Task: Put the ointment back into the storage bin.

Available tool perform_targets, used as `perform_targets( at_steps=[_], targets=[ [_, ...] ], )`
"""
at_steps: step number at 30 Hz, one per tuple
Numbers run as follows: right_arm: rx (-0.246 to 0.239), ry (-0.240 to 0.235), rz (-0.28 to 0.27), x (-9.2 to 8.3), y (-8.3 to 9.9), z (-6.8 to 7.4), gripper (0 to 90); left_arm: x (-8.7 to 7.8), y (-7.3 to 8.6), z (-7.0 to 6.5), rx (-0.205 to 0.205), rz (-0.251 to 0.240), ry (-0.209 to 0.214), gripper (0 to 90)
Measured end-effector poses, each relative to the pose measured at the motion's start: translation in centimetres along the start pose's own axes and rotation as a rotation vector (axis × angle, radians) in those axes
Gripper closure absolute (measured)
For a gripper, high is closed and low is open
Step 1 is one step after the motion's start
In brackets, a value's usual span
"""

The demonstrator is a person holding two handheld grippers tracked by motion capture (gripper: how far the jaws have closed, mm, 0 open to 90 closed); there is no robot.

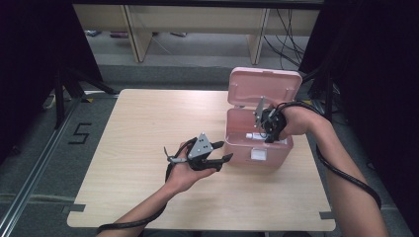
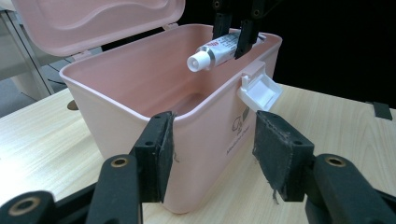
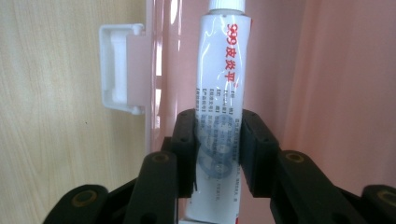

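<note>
The white squeeze tube with red lettering and a white screw cap (image 3: pixel 219 116) is pinched across its middle by the right tool (image 3: pixel 218 154), both black pads pressed flat against its sides. It hangs over the open mouth of the pink plastic storage box (image 2: pixel 140 93), cap end pointing along the box, near the front wall that carries the white flip latch (image 2: pixel 259 91). From the high view the right tool (image 1: pixel 269 129) dips into the box from above, its hand coming in from the right side. The box's hinged pink lid (image 1: pixel 264 85) stands upright behind the opening. Inside, the box's floor looks bare pink where it shows. The left tool (image 2: pixel 212 154) sits at the near corner of the box with its pads spread: one pad lies right against the outer wall, the other stands clear on the latch side, pinching nothing. In the high view that left tool (image 1: pixel 217 157) lies low over the pale wood-grain bench (image 1: pixel 148 128), just left of the box.
</note>
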State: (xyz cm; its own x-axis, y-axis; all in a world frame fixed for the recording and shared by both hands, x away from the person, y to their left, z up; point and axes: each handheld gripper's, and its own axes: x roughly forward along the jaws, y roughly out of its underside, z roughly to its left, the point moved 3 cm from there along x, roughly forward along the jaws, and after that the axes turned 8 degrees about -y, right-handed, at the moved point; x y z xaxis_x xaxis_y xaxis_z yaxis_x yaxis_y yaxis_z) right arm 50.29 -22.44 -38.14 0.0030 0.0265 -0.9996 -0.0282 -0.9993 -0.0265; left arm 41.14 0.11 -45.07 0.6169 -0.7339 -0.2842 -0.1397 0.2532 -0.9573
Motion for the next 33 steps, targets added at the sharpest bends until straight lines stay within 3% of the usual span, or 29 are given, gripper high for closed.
perform_targets(
  at_steps=[1, 2, 3, 5, 7, 11, 14, 17, 19, 20, 23, 24, 26, 27, 28, 30, 31, 33],
  targets=[
    [0.011, 0.0, 0.003, 0.0, 0.0, 0.0, 70.6, 0.0, 0.0, 0.0, 0.001, 0.0, 0.0, 47.3],
    [-0.009, -0.004, -0.003, 0.1, 0.0, -0.1, 70.6, 0.0, 0.0, 0.0, 0.001, -0.001, 0.0, 47.3],
    [0.033, -0.011, 0.007, 0.2, 0.1, 0.2, 70.6, 0.0, 0.0, 0.0, 0.0, -0.002, 0.001, 47.3],
    [0.028, -0.006, 0.006, 0.3, 0.1, 0.2, 70.6, 0.0, -0.1, -0.1, 0.0, -0.003, 0.002, 47.3],
    [-0.008, -0.014, 0.001, 0.5, 0.1, -0.1, 70.6, 0.1, 0.0, -0.1, -0.001, -0.002, 0.003, 47.2],
    [0.012, -0.015, 0.006, 0.8, 0.2, 0.0, 70.6, 0.1, 0.0, -0.2, 0.003, 0.0, 0.005, 47.2],
    [-0.03, -0.012, 0.002, 1.0, 0.3, -0.4, 70.6, 0.1, 0.0, -0.2, -0.003, 0.0, 0.006, 47.1],
    [0.016, -0.02, 0.015, 1.0, 0.3, -0.2, 70.6, 0.1, 0.0, -0.2, -0.002, -0.001, 0.006, 47.1],
    [-0.005, -0.016, 0.011, 1.1, 0.3, -0.4, 70.6, 0.1, 0.0, -0.2, -0.001, -0.003, 0.007, 47.1],
    [0.029, -0.028, 0.014, 1.2, 0.4, -0.2, 70.6, 0.1, 0.0, -0.2, -0.001, -0.002, 0.007, 47.1],
    [0.008, -0.029, 0.007, 1.3, 0.3, -0.4, 70.6, 0.1, 0.0, -0.2, -0.006, 0.0, 0.006, 47.1],
    [0.033, -0.023, 0.014, 1.4, 0.4, -0.3, 70.6, 0.1, 0.0, -0.2, -0.007, 0.0, 0.006, 47.1],
    [0.006, -0.029, 0.01, 1.5, 0.3, -0.5, 70.6, 0.1, 0.1, -0.2, -0.006, 0.001, 0.005, 47.0],
    [0.101, -0.043, 0.037, 1.5, 0.5, 0.2, 70.6, 0.1, 0.1, -0.2, -0.005, 0.002, 0.004, 47.1],
    [0.011, -0.032, 0.018, 1.6, 0.3, -0.5, 70.6, 0.1, 0.1, -0.2, -0.005, 0.002, 0.005, 47.0],
    [-0.002, -0.034, 0.008, 1.8, 0.3, -0.5, 70.6, 0.1, 0.1, -0.2, -0.005, 0.002, 0.004, 47.0],
    [0.03, -0.038, 0.016, 1.8, 0.3, -0.3, 70.6, 0.1, 0.1, -0.2, -0.006, 0.001, 0.004, 47.1],
    [0.042, -0.033, 0.021, 1.8, 0.4, -0.3, 70.6, 0.2, 0.0, -0.3, -0.005, 0.0, 0.004, 47.0]
  ],
)
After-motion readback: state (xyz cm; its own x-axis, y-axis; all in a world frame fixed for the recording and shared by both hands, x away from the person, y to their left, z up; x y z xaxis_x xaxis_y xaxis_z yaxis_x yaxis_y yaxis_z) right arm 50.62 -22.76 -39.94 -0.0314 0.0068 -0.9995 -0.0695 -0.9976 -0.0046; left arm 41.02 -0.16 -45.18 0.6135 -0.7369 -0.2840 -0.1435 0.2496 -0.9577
